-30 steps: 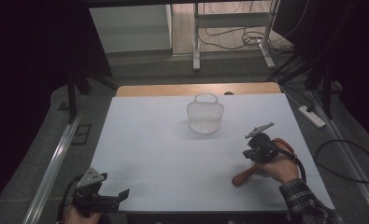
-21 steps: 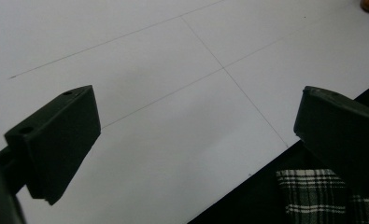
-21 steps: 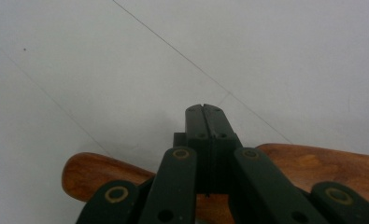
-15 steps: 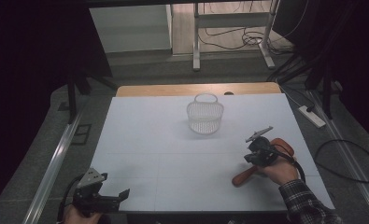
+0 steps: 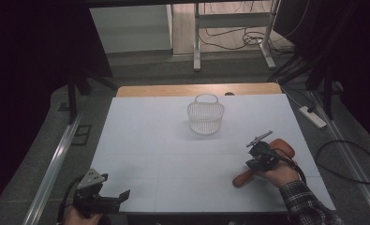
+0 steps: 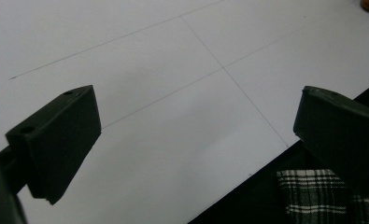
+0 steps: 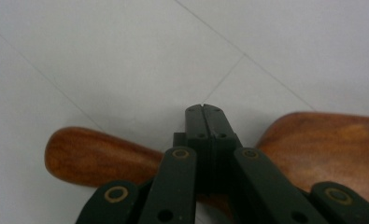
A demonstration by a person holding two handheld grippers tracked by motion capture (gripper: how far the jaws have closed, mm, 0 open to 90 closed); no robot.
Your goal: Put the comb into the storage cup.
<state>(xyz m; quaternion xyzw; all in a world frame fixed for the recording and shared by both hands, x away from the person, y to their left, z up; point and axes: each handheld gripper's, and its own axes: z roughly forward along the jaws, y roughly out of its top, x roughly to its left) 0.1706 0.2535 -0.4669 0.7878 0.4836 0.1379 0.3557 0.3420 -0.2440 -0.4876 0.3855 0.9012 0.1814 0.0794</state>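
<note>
**Wooden paddle under closed tongs, basket waiting**

High view: a brown wooden paddle with a rounded handle [image 5: 267,161] lies on the white table sheet [image 5: 173,154] at about four o'clock from centre. The right gripper [image 5: 256,154] sits over its middle, held by a hand in a checked sleeve. A white wire basket with a hoop handle [image 5: 205,114] stands well apart at about eleven o'clock from the paddle, with nothing visible inside it. The left gripper [image 5: 117,199] rests at the table's seven o'clock edge. By my reading the work is at its start: the paddle is not yet lifted, and any carry is still to come.

Left gripper view: its jaws stand wide apart over bare sheet, grasping nothing.

Right gripper view: the right gripper's jaws are clenched together, tips pointing to twelve o'clock just above the paddle's neck; the handle runs to nine o'clock, the blade to three. Nothing lies between the tips, so the paddle is not gripped.
</note>
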